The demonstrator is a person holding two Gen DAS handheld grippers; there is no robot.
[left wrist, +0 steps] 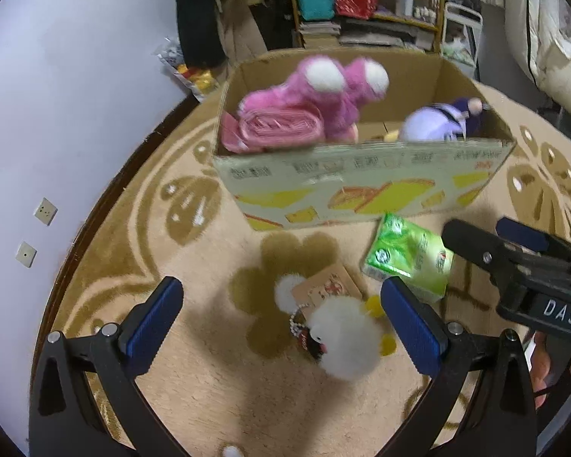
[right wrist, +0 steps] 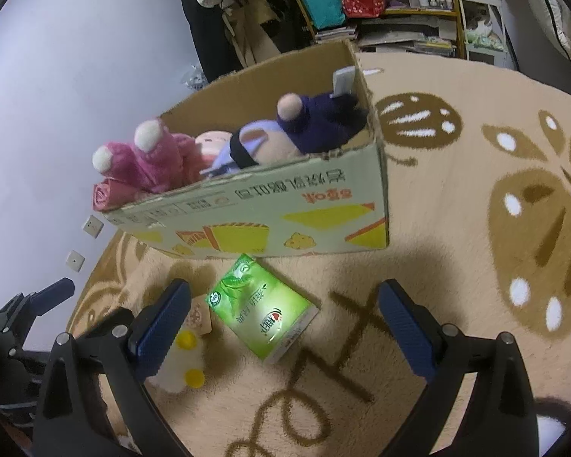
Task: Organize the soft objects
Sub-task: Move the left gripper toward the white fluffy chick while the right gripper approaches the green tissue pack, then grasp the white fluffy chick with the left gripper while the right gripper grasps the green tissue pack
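Note:
A cardboard box (left wrist: 361,179) (right wrist: 270,209) stands on the rug and holds a pink plush (left wrist: 316,95) (right wrist: 144,160), a rolled pink cloth (left wrist: 274,129) and a purple-and-white doll (left wrist: 437,122) (right wrist: 285,129). A white fluffy chick toy (left wrist: 342,339) (right wrist: 179,365) with a card tag (left wrist: 323,285) lies on the rug between my left gripper's (left wrist: 281,323) open fingers. A green tissue pack (left wrist: 407,259) (right wrist: 262,308) lies in front of the box, between my right gripper's (right wrist: 285,327) open fingers. The right gripper also shows at right in the left wrist view (left wrist: 514,259).
A beige rug with brown patterns (right wrist: 476,190) covers the floor. A white wall with sockets (left wrist: 45,211) is on the left. Shelves with bags and boxes (left wrist: 361,0) stand behind the box.

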